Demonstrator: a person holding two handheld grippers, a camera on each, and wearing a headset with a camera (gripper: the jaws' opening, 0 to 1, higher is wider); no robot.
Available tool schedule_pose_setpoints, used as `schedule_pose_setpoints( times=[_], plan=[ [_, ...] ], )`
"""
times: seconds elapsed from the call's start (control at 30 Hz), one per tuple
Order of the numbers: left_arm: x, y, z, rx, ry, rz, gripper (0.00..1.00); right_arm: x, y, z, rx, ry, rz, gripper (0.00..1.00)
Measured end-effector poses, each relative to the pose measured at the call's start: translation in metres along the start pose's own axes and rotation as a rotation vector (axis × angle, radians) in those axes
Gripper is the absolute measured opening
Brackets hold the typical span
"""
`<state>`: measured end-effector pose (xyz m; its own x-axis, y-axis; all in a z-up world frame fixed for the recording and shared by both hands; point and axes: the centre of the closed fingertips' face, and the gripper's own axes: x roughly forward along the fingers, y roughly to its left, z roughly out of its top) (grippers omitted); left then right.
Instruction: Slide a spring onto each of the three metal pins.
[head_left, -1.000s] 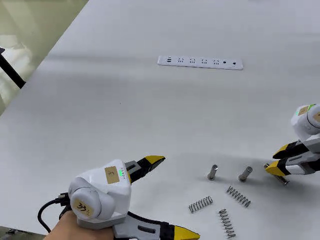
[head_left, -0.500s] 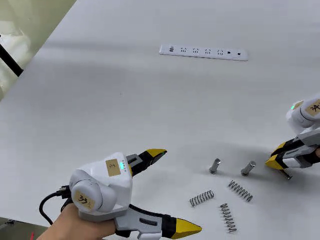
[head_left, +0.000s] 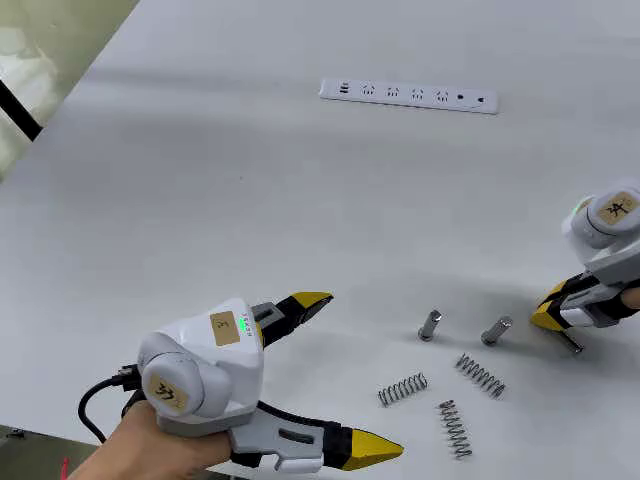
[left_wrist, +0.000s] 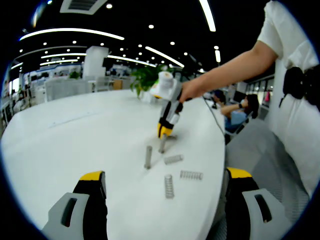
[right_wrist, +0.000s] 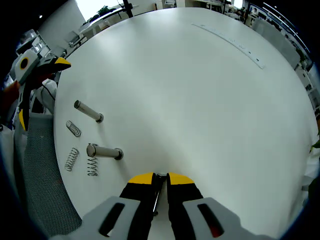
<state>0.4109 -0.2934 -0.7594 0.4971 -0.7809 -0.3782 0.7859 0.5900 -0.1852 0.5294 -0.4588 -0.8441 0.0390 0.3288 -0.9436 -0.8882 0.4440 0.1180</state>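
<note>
Pins of bright polished metal; springs of dull wire; table matt white, smooth.

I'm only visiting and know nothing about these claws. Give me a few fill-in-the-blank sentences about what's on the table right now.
The number of springs lying loose on the table is ___.
The left claw has its jaws ___.
The right claw is shut on a metal ___.
Missing words: three; open; pin.

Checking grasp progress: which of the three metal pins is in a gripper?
The rightmost pin, clamped in the right gripper; the left pin and middle pin stand free on the table.
</note>
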Motion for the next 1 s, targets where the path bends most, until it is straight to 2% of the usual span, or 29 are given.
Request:
schedule_pose_setpoints(
  times=[0.53, 1.0],
  plan=[
    [-0.0001, -0.0022, -0.0023, -0.003, -0.003, -0.001, 1.0, 0.0009, 0.0019, -0.0005, -0.045, 0.029, -0.046, 0.09],
    [-0.0008, -0.0014, -0.0035, -0.01, -0.004, 0.004, 1.0, -0.0007, 0.0049, -0.0009, -0.075, 0.029, -0.041, 0.09]
  ],
)
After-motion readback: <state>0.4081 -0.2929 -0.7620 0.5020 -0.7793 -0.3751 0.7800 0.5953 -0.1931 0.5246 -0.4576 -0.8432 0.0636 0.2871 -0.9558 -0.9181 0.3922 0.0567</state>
